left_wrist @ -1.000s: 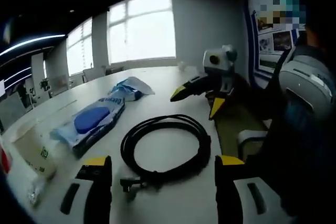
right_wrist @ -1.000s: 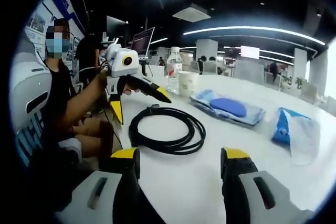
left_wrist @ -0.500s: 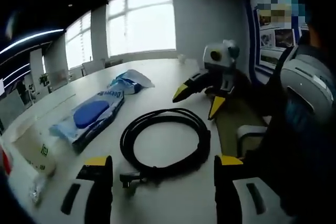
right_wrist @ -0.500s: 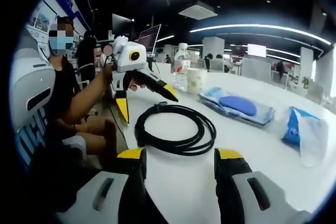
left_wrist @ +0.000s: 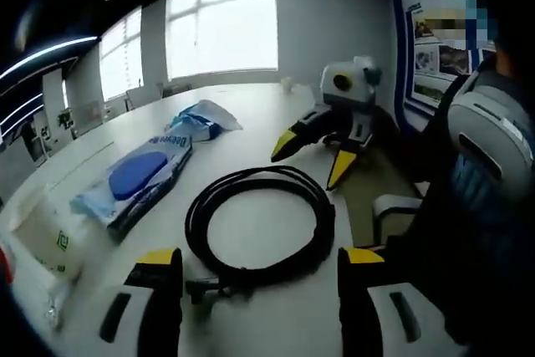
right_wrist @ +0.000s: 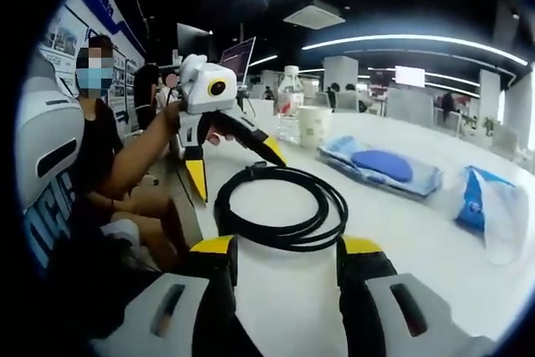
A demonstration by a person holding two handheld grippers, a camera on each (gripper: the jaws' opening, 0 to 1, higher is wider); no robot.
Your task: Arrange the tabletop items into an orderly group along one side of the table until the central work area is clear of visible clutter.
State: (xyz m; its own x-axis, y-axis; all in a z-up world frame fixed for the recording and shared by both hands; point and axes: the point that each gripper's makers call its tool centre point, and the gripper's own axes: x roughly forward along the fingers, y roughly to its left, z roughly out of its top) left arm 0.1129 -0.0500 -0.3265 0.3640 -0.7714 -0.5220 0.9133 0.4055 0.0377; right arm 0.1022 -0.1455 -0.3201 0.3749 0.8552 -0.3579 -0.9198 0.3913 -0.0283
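In the left gripper view, the left claw (left_wrist: 259,261) rises nearest, its two yellow-tipped black jaws standing wide apart with nothing between them. Just beyond the tips lies the coiled black cable (left_wrist: 261,223) on the white surface (left_wrist: 251,135), its plug end (left_wrist: 201,290) close to the left jaw. To the left of the coil sits the flat clear packet with a blue oval pad inside (left_wrist: 138,181), and nearer on that side stands the pale paper cup with a green mark (left_wrist: 46,244). Farther along the surface, past the flat packet, lies the crumpled blue-and-white plastic bag (left_wrist: 201,123). On the far right side of the coil hangs the right claw (left_wrist: 309,160), jaws spread and tips pointing down toward the surface, not touching the cable.

In the right gripper view, the right claw (right_wrist: 288,252) stands nearest, jaws apart and empty, with the near edge of the black cable (right_wrist: 280,206) just past the tips. At the far left side of the coil is the left claw (right_wrist: 230,169), held by a person's hand (right_wrist: 171,110), jaws open. Farther right lie the flat packet (right_wrist: 384,169) and the blue-and-white bag (right_wrist: 489,211). Beyond the coil stand the paper cup (right_wrist: 314,127) and a clear plastic water bottle (right_wrist: 289,106) beside it.
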